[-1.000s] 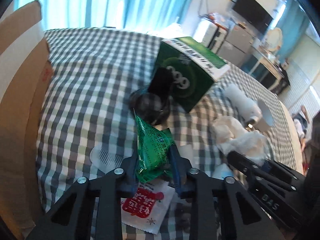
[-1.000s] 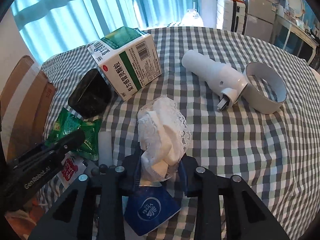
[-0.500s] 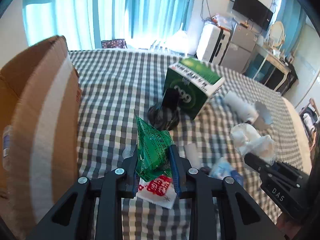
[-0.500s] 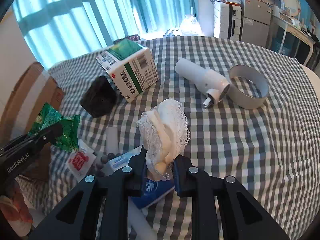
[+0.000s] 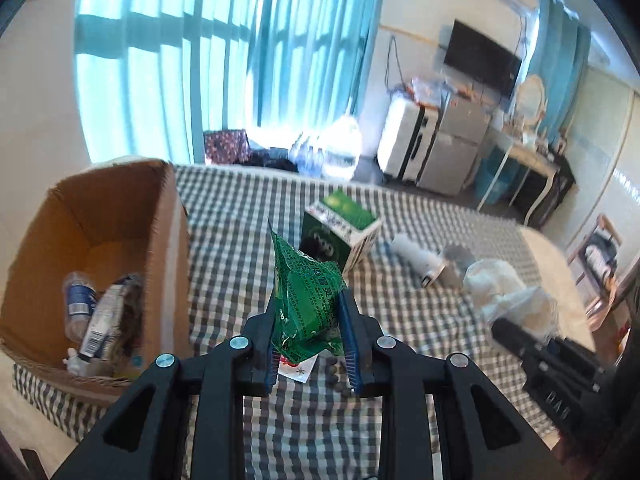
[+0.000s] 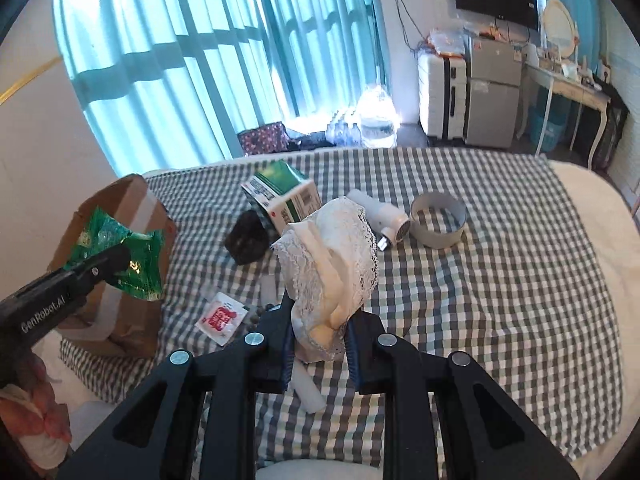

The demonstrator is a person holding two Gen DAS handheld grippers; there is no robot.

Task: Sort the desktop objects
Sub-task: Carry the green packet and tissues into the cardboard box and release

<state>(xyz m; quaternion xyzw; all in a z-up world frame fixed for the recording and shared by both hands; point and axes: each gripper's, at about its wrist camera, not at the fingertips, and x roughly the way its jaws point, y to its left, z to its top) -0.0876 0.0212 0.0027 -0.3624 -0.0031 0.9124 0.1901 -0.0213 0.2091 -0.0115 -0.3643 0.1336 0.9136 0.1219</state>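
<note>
— So what's new? Both claws are higher than a second ago: the left claw (image 5: 308, 344) is clenched on the crinkled green foil packet (image 5: 306, 300), the right claw (image 6: 320, 344) on the bundle of white lace cloth (image 6: 332, 264), both lifted clear of the grey-checked tabletop (image 6: 500, 300).

— Meaning for sorting?

— Two items are up and ready to go. The open brown cardboard box (image 5: 96, 240) sits at the tabletop's left edge, already holding things.

— Room to move?

— Open air leftward; the green-and-white carton (image 6: 286, 196) stands well back.
</note>
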